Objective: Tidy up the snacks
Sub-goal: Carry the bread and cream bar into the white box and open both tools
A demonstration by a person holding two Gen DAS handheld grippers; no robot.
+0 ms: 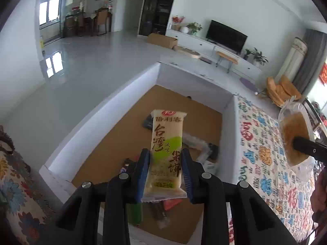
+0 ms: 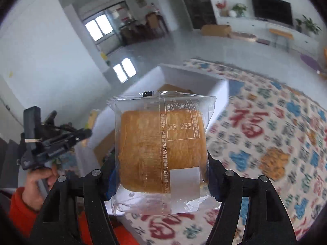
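My left gripper (image 1: 165, 163) is shut on a cream and green rice cracker packet (image 1: 166, 143), held upright above an open white box (image 1: 98, 110) with a brown floor and several snack packets (image 1: 196, 145) inside. My right gripper (image 2: 161, 175) is shut on a clear packet holding a golden cake (image 2: 161, 149), raised over the patterned cloth beside the box (image 2: 218, 87). The cake packet (image 1: 296, 134) also shows at the right edge of the left wrist view. The left gripper (image 2: 55, 138) shows at the left of the right wrist view.
A cloth with red, blue and orange characters (image 1: 265, 143) covers the surface right of the box. A floral cushion (image 1: 14, 175) lies at the left. Beyond is grey floor, a TV cabinet (image 1: 224, 40) and a small bench (image 1: 226, 58).
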